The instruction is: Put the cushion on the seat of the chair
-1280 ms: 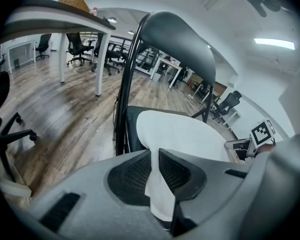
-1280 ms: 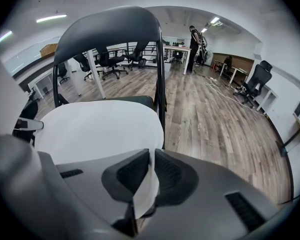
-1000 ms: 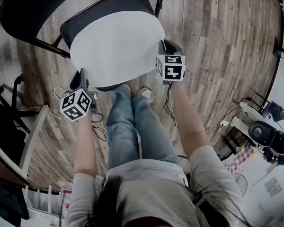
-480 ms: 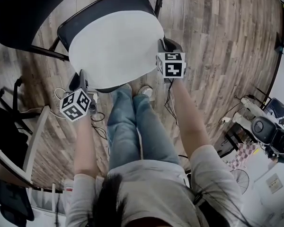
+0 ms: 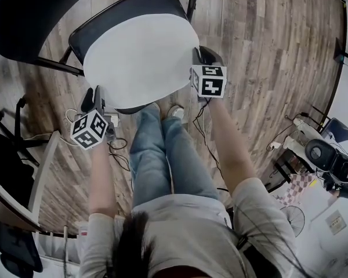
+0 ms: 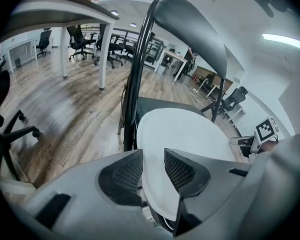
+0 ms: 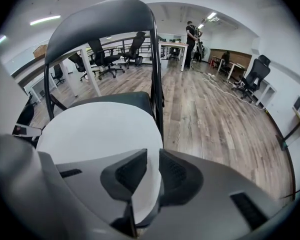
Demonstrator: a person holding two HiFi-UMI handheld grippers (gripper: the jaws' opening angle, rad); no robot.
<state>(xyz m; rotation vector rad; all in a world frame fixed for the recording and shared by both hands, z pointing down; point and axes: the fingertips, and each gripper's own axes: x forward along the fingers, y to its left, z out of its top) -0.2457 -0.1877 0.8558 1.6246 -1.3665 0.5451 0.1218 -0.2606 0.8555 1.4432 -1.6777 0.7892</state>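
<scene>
The white cushion (image 5: pixel 142 59) lies flat over the chair (image 5: pixel 133 4) seat. The left gripper (image 5: pixel 96 99), at the cushion's 7 o'clock, and the right gripper (image 5: pixel 198 59), at 3 o'clock, each have their jaws pinched onto its rim, probably to hold it level and centred.
</scene>
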